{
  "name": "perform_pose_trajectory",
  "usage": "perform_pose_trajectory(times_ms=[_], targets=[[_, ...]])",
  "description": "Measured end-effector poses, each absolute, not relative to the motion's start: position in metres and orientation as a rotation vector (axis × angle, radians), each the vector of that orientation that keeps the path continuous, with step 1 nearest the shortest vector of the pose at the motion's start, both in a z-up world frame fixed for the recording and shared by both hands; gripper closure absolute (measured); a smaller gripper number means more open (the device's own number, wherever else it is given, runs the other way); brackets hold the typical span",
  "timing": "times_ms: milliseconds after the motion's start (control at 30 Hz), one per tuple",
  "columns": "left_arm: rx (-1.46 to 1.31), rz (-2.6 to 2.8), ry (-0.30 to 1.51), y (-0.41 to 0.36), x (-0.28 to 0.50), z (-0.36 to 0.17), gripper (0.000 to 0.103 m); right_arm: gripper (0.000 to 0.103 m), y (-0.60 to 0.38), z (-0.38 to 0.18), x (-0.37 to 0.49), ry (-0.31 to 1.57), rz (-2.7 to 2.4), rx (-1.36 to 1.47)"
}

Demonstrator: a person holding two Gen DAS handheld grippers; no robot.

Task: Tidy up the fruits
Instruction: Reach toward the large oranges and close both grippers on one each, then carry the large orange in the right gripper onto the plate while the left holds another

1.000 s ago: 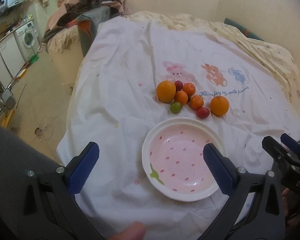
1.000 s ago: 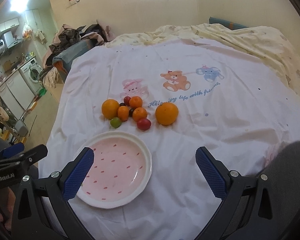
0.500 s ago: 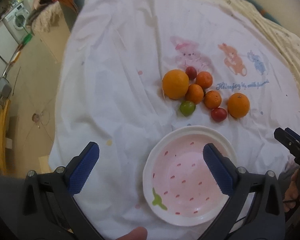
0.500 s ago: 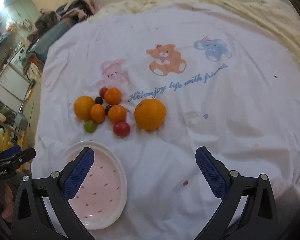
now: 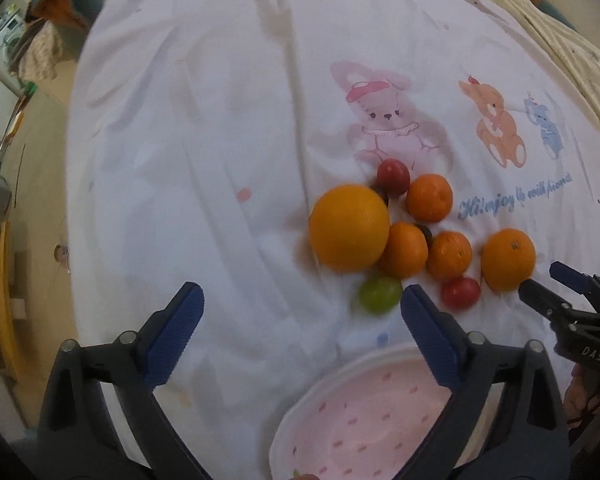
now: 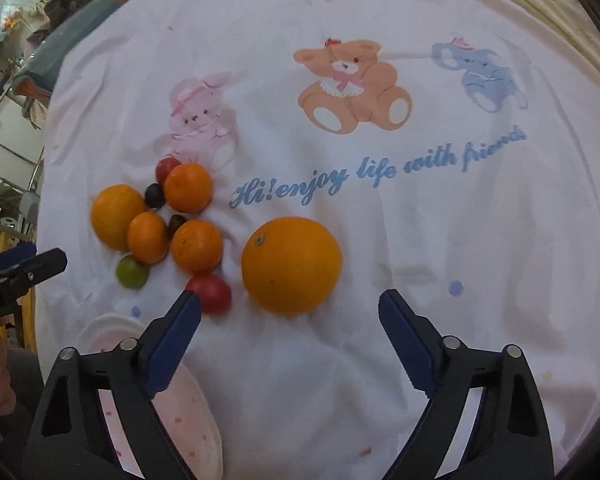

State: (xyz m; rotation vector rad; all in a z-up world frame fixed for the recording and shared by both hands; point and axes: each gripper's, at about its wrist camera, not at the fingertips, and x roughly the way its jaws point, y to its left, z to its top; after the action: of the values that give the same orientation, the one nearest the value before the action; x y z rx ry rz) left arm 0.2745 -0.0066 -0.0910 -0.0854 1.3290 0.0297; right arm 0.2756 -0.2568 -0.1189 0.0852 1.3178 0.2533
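Observation:
Fruit lies in a cluster on the white printed cloth. In the left wrist view a big orange point(image 5: 349, 227) sits beside three mandarins point(image 5: 406, 249), a green fruit point(image 5: 380, 295) and two red ones point(image 5: 460, 293). My left gripper point(image 5: 300, 302) hovers just short of the big orange, jaws wide and closing, with only cloth between them. In the right wrist view a second big orange point(image 6: 292, 265) lies just ahead of my right gripper point(image 6: 289, 296), whose jaws are also closing without touching it. The pink plate point(image 5: 340, 420) with red dashes is below both grippers.
Two small dark fruits point(image 6: 155, 195) nestle among the mandarins. The cloth carries bear and elephant prints point(image 6: 352, 86) and blue lettering. A yellowish blanket point(image 5: 572, 52) borders the far right. Floor, clutter and appliances point(image 5: 4, 40) lie beyond the cloth's left edge.
Both grippers have moved forward and down toward the fruit, tilting more steeply. The fruit now looks much larger, the plate has slid to the bottom edge, and both jaws have narrowed slightly.

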Motion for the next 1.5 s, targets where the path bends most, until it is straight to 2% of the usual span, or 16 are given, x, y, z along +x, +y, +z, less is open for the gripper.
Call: perform_pose_trajectory(times_ms=[167, 300, 467, 667, 800, 1100, 1233, 1500], targets=[[-0.107, 0.016, 1.334, -0.008, 0.294, -0.105, 0.008, 0.019, -0.245, -0.136, 0.287, 1.336, 0.276, 0.049], [-0.148, -0.01, 1.342, -0.006, 0.306, -0.115, 0.026, 0.023, -0.241, -0.144, 0.29, 1.333, 0.288, 0.03], [-0.194, -0.032, 1.354, -0.007, 0.312, -0.122, 0.028, 0.025, -0.239, -0.144, 0.293, 1.33, 0.276, 0.037], [-0.235, -0.063, 1.371, -0.008, 0.316, -0.129, 0.036, 0.025, -0.235, -0.146, 0.3, 1.334, 0.267, 0.035], [-0.258, -0.091, 1.371, -0.01, 0.319, -0.13, 0.05, 0.028, -0.236, -0.149, 0.303, 1.337, 0.257, 0.049], [-0.267, -0.083, 1.368, -0.009, 0.318, -0.13, 0.051, 0.031, -0.235, -0.152, 0.305, 1.346, 0.242, 0.049], [-0.275, -0.079, 1.362, -0.008, 0.319, -0.13, 0.054, 0.036, -0.237, -0.152, 0.304, 1.346, 0.241, 0.067], [-0.246, -0.08, 1.356, -0.01, 0.318, -0.125, 0.057, 0.039, -0.248, -0.147, 0.303, 1.328, 0.26, 0.097]])
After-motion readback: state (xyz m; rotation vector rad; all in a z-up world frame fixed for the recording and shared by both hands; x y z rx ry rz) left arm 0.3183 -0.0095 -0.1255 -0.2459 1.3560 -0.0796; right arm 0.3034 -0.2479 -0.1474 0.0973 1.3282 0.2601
